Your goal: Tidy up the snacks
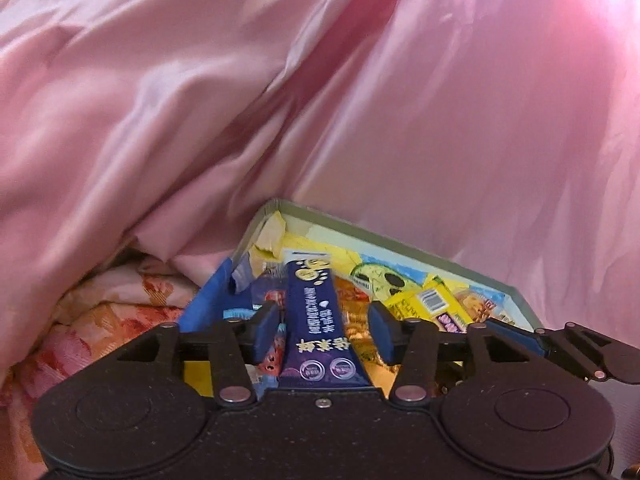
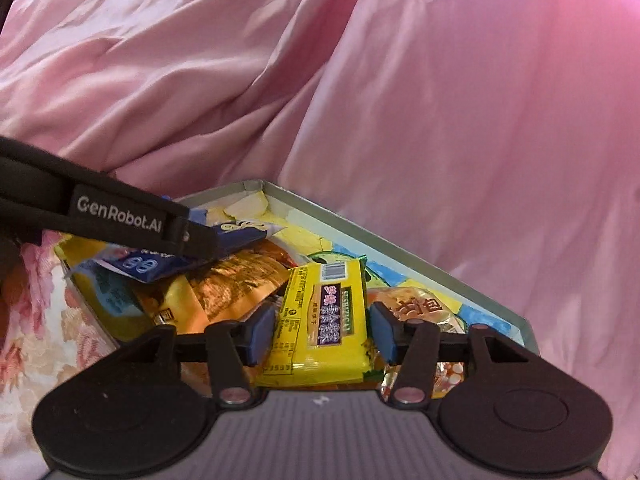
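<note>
Left gripper point(image 1: 324, 330) jaws wide, astride blue stick pack point(image 1: 316, 320) inside box point(image 1: 420, 250). Right gripper point(image 2: 322, 334) jaws wide, astride yellow packet point(image 2: 324, 320) there. Risk: slick wrappers slipping, neighbours dragged out.

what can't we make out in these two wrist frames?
- Left wrist view: the near end of the dark blue snack packet is cut off by the left gripper body; contact with the pads is unclear.
- Right wrist view: the near edge of the yellow packet hides behind the right gripper; grip unclear.
- Both views: the near wall of the tray is hidden by gripper bodies.
- Small print on the packets is too small to read.
</note>
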{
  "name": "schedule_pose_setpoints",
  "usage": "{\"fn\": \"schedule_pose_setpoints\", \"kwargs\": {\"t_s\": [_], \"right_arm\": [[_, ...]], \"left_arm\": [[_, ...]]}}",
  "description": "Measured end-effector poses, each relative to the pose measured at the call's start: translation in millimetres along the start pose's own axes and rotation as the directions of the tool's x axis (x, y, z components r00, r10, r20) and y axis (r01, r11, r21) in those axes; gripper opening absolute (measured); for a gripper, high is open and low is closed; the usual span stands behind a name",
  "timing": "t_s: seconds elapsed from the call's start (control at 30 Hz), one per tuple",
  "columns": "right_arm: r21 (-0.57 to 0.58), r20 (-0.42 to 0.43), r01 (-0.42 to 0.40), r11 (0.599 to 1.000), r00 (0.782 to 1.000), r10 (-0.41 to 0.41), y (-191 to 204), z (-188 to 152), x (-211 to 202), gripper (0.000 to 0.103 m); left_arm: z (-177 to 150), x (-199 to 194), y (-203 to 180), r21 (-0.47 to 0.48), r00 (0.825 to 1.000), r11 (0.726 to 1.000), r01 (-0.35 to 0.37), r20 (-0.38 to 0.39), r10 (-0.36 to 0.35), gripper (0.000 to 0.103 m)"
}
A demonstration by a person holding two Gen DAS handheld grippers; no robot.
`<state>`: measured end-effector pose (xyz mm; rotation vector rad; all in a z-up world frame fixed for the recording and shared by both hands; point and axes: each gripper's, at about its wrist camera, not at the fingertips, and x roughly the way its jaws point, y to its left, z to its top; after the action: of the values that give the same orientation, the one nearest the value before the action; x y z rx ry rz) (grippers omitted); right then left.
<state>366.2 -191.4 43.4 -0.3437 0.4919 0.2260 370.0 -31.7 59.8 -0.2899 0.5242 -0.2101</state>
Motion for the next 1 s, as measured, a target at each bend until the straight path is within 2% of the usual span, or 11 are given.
{"fn": "schedule_pose_setpoints", "kwargs": {"t_s": [0.23,0.33,0.43,0.6,0.73,1.0], "right_arm": [[0.06,0.065,0.004,0.998,0.998,-0.008,-9.0,5.4,-23.0,0.072],[0.122,0.095,-0.002,0.992,0.995,-0.01,-15.9,6.5,-39.0,0.083],[0.166,0.114,0.0,0.986,0.993,-0.019,-22.8,9.1,-51.5,0.084],[0.195,0.156,-0.008,0.981,0.988,-0.023,-28.9,10.9,-72.6,0.09],[0.209,0.187,-0.014,0.978,0.982,-0.026,-31.1,9.2,-91.3,0.099],[0.288,0.237,-0.008,0.958,0.97,-0.063,-39.0,-2.8,-123.6,0.103]], "left_arm": [[11.9,-31.6,-2.4,-0.008,0.995,1.0,-0.028,0.093,0.029,0.088],[13.9,-46.2,-3.2,-0.007,0.99,0.999,-0.045,0.135,0.046,0.094],[14.8,-56.7,-5.5,-0.005,0.986,0.998,-0.057,0.155,0.057,0.1],[12.9,-78.8,-11.9,0.023,0.979,0.997,-0.074,0.194,0.069,0.102],[3.8,-99.4,-12.1,0.023,0.966,0.995,-0.099,0.242,0.09,0.102],[-13.3,-130.6,-16.0,0.027,0.948,0.99,-0.141,0.291,0.127,0.102]]}}
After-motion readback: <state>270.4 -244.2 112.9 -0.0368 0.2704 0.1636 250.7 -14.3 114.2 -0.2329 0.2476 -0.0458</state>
